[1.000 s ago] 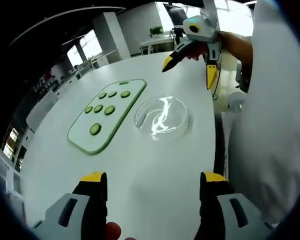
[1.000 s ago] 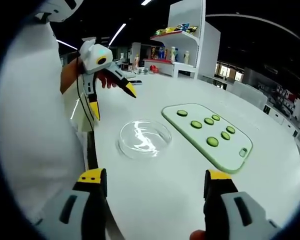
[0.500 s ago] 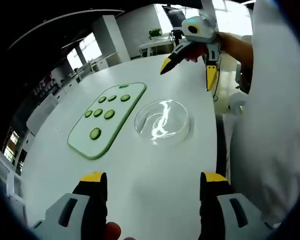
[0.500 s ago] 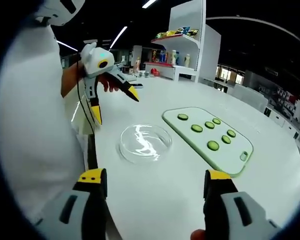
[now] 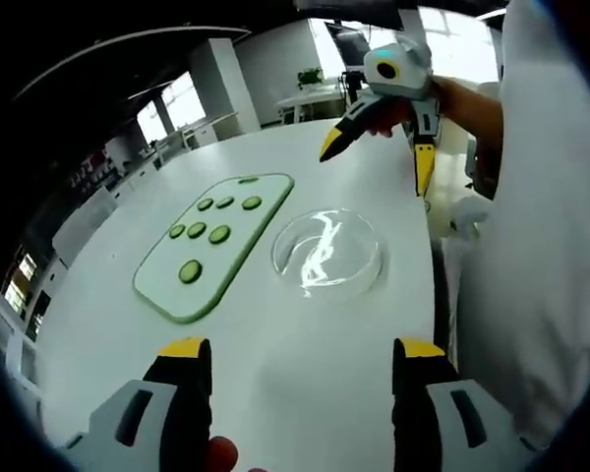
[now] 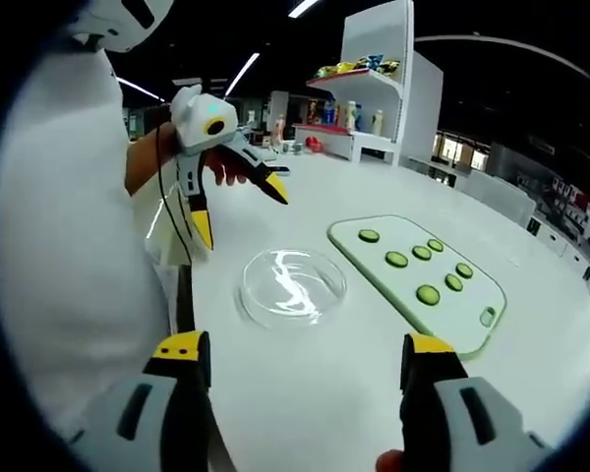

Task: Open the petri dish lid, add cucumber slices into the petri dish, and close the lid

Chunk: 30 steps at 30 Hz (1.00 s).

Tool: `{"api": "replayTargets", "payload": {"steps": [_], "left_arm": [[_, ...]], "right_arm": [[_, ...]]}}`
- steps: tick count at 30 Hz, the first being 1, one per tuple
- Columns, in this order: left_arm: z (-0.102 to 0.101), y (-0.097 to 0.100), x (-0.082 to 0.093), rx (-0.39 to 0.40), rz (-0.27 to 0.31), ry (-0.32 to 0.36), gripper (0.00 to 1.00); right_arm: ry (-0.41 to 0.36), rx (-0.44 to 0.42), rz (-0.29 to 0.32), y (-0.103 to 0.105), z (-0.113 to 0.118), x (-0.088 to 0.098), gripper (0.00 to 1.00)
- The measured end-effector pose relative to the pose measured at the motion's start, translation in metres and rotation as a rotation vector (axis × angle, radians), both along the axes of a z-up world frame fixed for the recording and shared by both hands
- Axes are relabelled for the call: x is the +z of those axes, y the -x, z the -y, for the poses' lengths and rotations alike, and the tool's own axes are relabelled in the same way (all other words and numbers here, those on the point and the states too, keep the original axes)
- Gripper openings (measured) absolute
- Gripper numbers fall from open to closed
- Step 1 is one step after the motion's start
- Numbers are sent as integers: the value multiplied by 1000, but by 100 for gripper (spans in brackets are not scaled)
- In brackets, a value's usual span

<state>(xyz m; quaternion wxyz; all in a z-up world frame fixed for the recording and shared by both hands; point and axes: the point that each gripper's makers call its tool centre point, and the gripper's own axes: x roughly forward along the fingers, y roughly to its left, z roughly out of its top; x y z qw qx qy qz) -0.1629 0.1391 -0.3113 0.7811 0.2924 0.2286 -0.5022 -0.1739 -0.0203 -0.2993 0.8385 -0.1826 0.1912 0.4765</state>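
Observation:
A clear petri dish (image 5: 326,251) (image 6: 293,287) with its lid on rests on the white table (image 5: 108,295) (image 6: 275,403). Beside it lies a pale green board (image 5: 167,285) (image 6: 472,324) carrying several cucumber slices (image 5: 219,234) (image 6: 397,260). My left gripper (image 5: 303,354) is open and empty, held well short of the dish; it also hangs above the dish's far side as the left gripper (image 6: 241,216). My right gripper (image 6: 305,349) is likewise open and empty, and appears beyond the dish as the right gripper (image 5: 374,167).
The person's white clothing (image 5: 541,246) (image 6: 69,246) stands at the table's edge next to the dish. A white shelf with bottles and packets (image 6: 359,98) stands behind the table. More tables (image 5: 310,88) lie in the background.
Both views have shifted a little, so the dish and board sit slightly lower in each. Both grippers stay open in the air. Nothing on the table has moved.

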Motion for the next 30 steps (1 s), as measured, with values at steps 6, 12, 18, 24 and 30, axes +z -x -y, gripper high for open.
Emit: {"api": "replayTargets", "payload": {"steps": [6, 12, 18, 24, 30], "left_arm": [[12, 1, 8, -132, 96, 51, 69], [27, 10, 4, -200, 71, 104, 70], [35, 4, 7, -197, 53, 169, 70], [44, -2, 8, -205, 47, 243, 70], [54, -7, 8, -203, 21, 332, 72]], "right_arm": [[-11, 40, -1, 1, -11, -2, 78], [-14, 67, 3, 0, -19, -1, 78], [-26, 87, 3, -2, -26, 1, 77], [-50, 127, 3, -5, -39, -3, 77], [-64, 155, -8, -10, -49, -10, 76]]}}
